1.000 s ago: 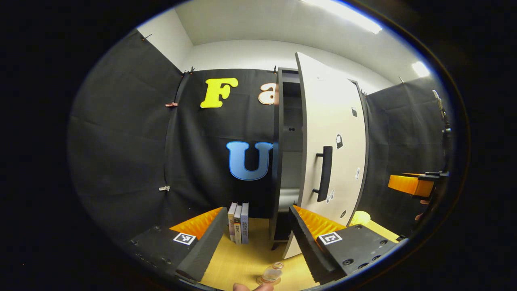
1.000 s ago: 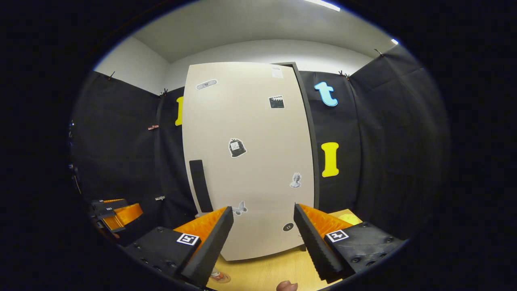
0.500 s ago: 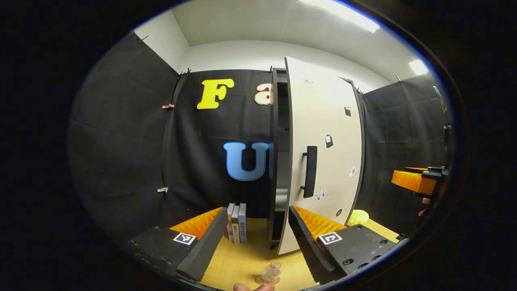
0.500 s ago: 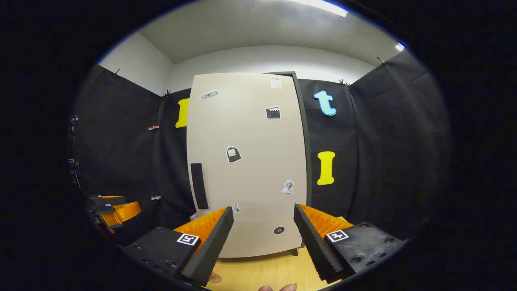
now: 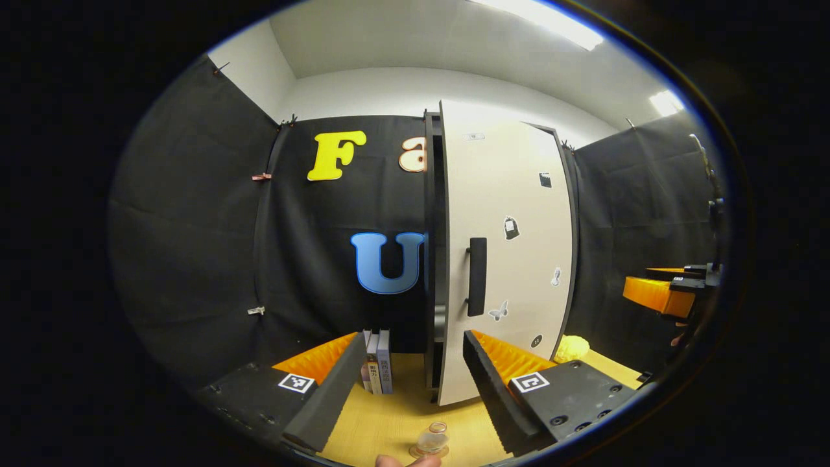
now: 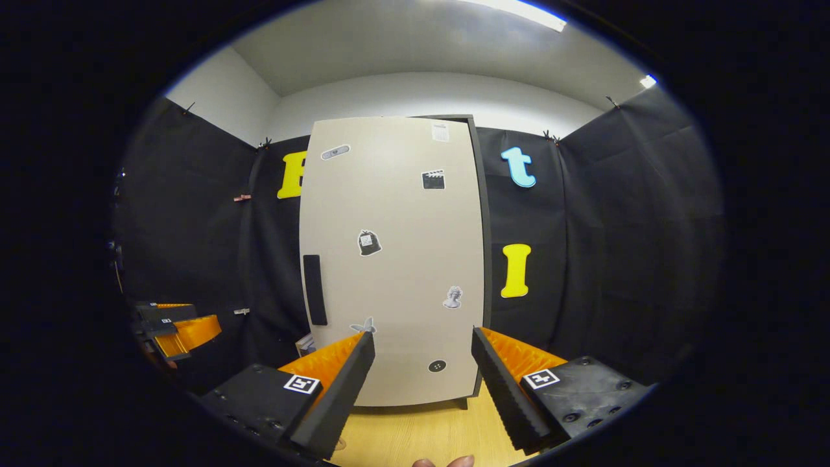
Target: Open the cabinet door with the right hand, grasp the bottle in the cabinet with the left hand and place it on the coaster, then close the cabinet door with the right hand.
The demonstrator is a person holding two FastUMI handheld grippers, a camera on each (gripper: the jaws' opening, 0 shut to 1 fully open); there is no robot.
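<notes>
1. Left gripper [image 5: 407,389]: jaws spread wide, holding nothing. The bottle [image 5: 432,441] stands on the coaster [image 5: 421,452] on the wooden table [image 5: 389,421], just below the fingers, so the placing step looks complete.
2. Books [image 5: 377,370] stand upright left of the cabinet; keep clear of them.
3. Cabinet door [image 6: 395,259]: nearly shut; in the left gripper view a narrow dark gap remains along its handle [image 5: 476,277] edge.
4. Right gripper [image 6: 420,386]: jaws apart, empty, facing the door panel without touching it. To finish well, press flat against the panel near the handle side, pushing gently until the gap disappears.
</notes>
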